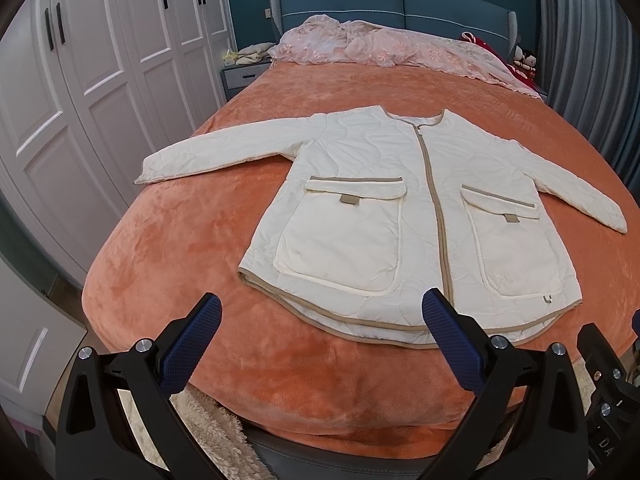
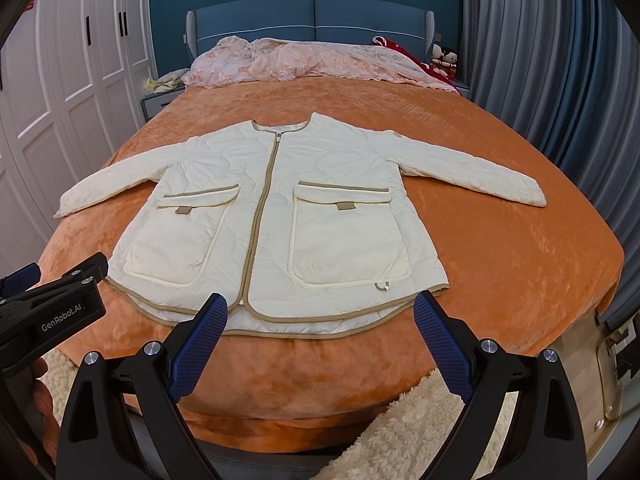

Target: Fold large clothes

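Note:
A cream quilted jacket with tan trim, a zipped front and two large flap pockets lies flat, front up, on an orange bedspread. Both sleeves spread out sideways. Its hem faces me near the bed's foot. My left gripper hovers open just short of the hem's left half, nothing between its blue pads. Over the hem's right half my right gripper is open too, and holds nothing. The left gripper's black body shows at the left edge of the right wrist view.
A crumpled pink quilt lies by the blue headboard. White wardrobe doors stand left, grey-blue curtains right. A fluffy cream rug lies at the bed's foot. Plush toys sit on the right bedside table.

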